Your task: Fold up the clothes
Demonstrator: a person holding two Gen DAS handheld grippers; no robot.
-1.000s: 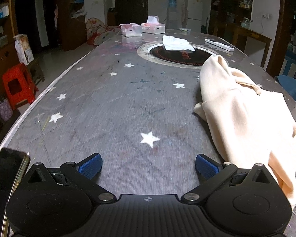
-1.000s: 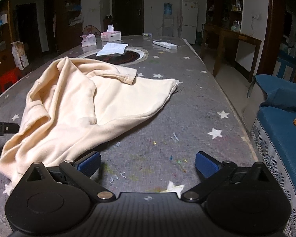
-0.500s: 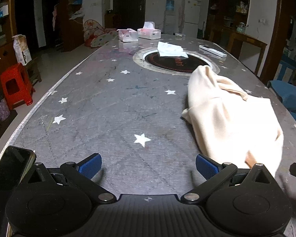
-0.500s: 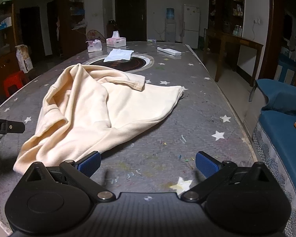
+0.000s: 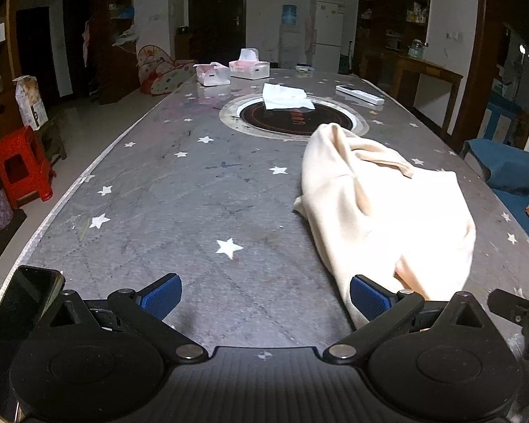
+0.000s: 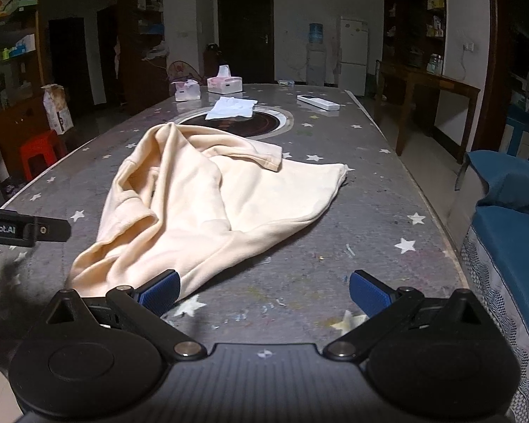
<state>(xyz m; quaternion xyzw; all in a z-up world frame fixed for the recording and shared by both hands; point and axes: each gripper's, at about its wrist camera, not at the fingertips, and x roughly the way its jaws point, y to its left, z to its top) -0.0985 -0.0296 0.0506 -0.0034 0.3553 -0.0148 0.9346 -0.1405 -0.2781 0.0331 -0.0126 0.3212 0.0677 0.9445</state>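
1. Dim room with dark wooden shelving and a white fridge [image 5: 328, 35] at the far wall; a long grey table [image 5: 194, 194] with printed white stars fills the left wrist view. The left gripper [image 5: 264, 298] hangs low over the near end with its blue-padded fingers [image 5: 160, 296] spread wide and nothing between them.
2. That same view puts the cream garment [image 5: 381, 208] to the right, crumpled on the table, its near end reaching down beside the gripper's right pad; whether cloth and pad touch I cannot tell.
3. Only this view shows a dark phone [image 5: 21, 310] at the table's near left edge, a red stool [image 5: 21, 165] on the floor at left, and a sliver of the right gripper [image 5: 518, 308] at the right border.
4. Further back sit a round dark inset [image 5: 294, 118] with a white cloth [image 5: 285, 96] on it, two tissue boxes [image 5: 248, 68] and a white remote [image 5: 359, 94].
5. From the right wrist view the right gripper [image 6: 264, 292] is likewise spread wide and empty, above the speckled table [image 6: 335, 264].
6. Here the garment [image 6: 208, 208] shows its whole spread: a bunched, folded-over mass at left, a flat panel reaching right, a sleeve [image 6: 261, 153] lying across the top. Its near corner lies just behind the left pad.
7. This view alone shows the blue sofa [image 6: 511, 232] at right and the left gripper's body [image 6: 24, 229] entering from the left edge.
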